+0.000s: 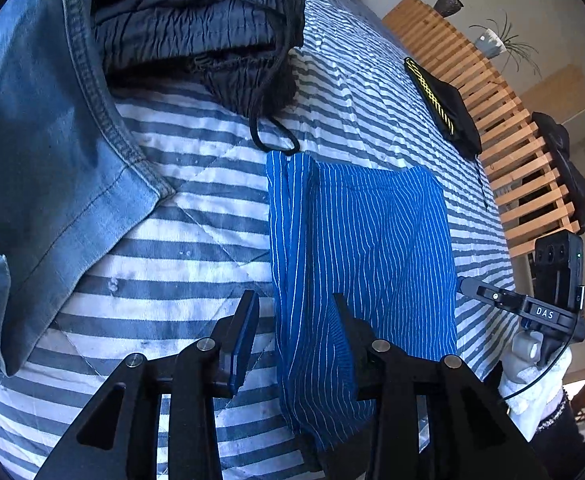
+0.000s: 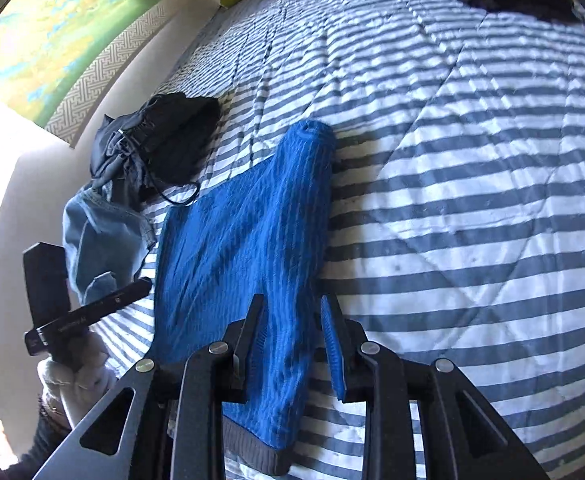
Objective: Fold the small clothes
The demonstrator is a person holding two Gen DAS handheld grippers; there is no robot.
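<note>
Blue pin-striped shorts lie flat on the striped quilt, folded lengthwise, with a grey waistband at the near end. My left gripper stands open over the shorts' left edge: the cloth's edge runs between its fingers and nothing is clamped. My right gripper is open too, its fingers straddling the right side of the shorts near the waistband. Each gripper shows in the other's view, held by a white-gloved hand.
A light denim garment and dark drawstring shorts lie at the left of the quilt. A folded black item with yellow stripes rests near the wooden slatted bed frame. Bare quilt spreads to the right of the shorts.
</note>
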